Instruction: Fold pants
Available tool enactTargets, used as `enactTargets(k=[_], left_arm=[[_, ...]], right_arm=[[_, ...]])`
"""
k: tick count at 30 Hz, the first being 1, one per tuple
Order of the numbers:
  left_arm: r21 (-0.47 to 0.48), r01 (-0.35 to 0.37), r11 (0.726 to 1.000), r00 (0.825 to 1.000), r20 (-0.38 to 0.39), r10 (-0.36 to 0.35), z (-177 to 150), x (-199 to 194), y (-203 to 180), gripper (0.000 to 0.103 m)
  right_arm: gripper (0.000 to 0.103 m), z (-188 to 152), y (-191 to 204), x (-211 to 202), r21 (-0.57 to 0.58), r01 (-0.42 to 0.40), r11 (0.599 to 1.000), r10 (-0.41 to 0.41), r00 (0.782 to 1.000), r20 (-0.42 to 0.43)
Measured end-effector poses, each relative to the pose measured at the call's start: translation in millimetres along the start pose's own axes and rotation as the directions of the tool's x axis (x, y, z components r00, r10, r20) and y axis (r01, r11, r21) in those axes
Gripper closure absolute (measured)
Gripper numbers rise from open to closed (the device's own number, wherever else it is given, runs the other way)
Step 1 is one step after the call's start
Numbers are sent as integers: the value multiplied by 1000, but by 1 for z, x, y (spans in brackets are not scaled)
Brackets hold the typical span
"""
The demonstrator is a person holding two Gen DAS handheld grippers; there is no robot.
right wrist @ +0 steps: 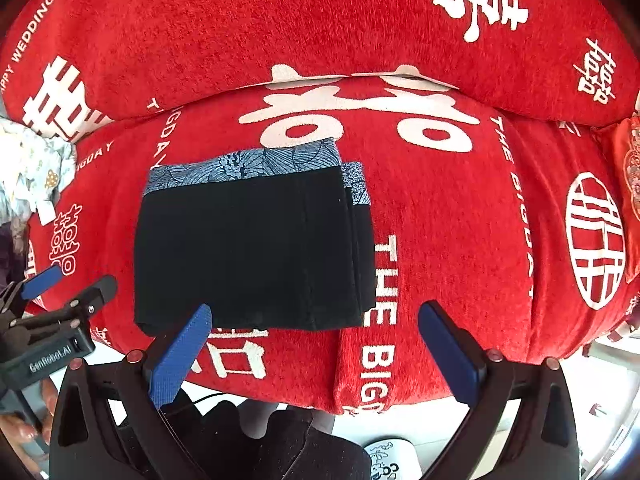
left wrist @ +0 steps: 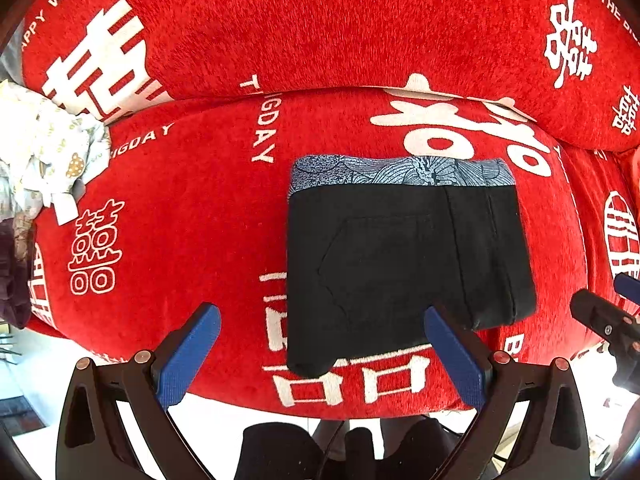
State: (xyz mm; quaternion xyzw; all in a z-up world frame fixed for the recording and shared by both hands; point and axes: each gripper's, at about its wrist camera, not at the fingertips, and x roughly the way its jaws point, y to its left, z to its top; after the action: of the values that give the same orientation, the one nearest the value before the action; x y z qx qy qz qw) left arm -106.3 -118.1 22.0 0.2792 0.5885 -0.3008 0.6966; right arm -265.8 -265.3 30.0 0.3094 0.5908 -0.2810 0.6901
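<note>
Black pants (left wrist: 404,256) with a blue-grey patterned band (left wrist: 400,172) lie folded into a compact block on the red sofa seat (left wrist: 180,216). My left gripper (left wrist: 322,316) hangs open above the seat, its blue pads wide apart and nothing between them. In the right wrist view the same folded pants (right wrist: 248,248) lie left of centre. My right gripper (right wrist: 314,316) is open too, hovering over the pants' near right corner and touching nothing. Each gripper shows at the edge of the other's view.
The sofa is covered in red fabric with white characters; its backrest (left wrist: 320,24) rises behind the seat. A pile of pale patterned clothes (left wrist: 48,152) lies at the left end. A red cushion (right wrist: 628,184) sits at the right end. A person's fingers (right wrist: 24,432) hold the left gripper.
</note>
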Motion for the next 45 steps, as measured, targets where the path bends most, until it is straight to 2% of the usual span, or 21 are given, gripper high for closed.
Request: enactTargets(k=[9, 18, 45], left_arm=[[25, -23, 999, 1000, 10, 23, -3, -17, -3, 1], [49, -15, 999, 1000, 13, 15, -3, -25, -7, 1], [60, -42, 997, 999, 26, 40, -4, -31, -10, 1]], right_arm=[[0, -1, 10, -11, -25, 49, 998, -49, 999, -15], [0, -3, 13, -16, -27, 83, 996, -84, 996, -13], [0, -3, 23, -19, -54, 97, 994, -98, 995, -10]])
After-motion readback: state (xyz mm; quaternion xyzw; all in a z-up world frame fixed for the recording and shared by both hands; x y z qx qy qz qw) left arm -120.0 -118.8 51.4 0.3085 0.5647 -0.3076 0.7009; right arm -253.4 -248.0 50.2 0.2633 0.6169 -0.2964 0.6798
